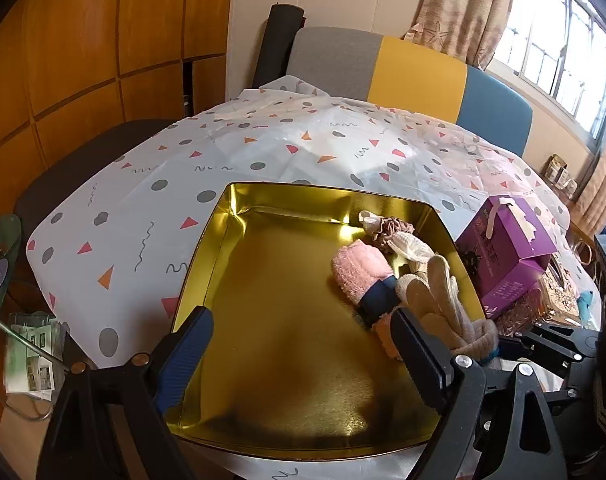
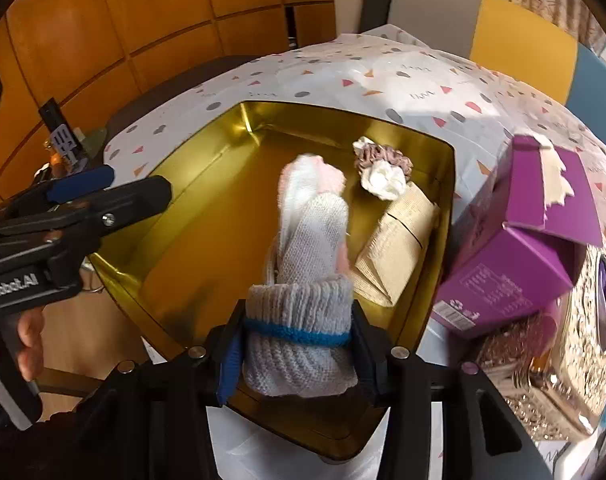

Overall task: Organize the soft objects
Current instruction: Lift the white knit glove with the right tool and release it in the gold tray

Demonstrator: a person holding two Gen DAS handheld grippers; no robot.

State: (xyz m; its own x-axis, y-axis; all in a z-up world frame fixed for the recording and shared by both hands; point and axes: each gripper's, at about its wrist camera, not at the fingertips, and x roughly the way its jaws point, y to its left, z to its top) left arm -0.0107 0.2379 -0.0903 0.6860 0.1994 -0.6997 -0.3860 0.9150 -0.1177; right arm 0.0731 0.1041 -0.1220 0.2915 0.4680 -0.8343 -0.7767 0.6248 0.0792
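Note:
A gold tin tray point(image 1: 239, 280) lies on the patterned tablecloth. In its right part lie a pink fuzzy sock point(image 1: 359, 272) and a brown-and-white scrunchie point(image 1: 391, 230). My right gripper point(image 2: 297, 354) is shut on the cuff of a grey knit glove point(image 2: 307, 264) with a blue band and holds it over the tray point(image 2: 207, 224), fingers hanging toward the pink sock point(image 2: 331, 178). The glove point(image 1: 443, 300) also shows in the left wrist view. My left gripper point(image 1: 303, 344) is open and empty above the tray's near side. The scrunchie point(image 2: 383, 168) lies at the tray's far right.
A purple carton point(image 1: 507, 252) stands right of the tray, beside a glittery gold box point(image 2: 575, 340). A beige paper packet point(image 2: 395, 248) lies in the tray's right side. A grey, yellow and blue chair back point(image 1: 415, 76) stands behind the table. A side table with papers point(image 1: 27, 352) is at left.

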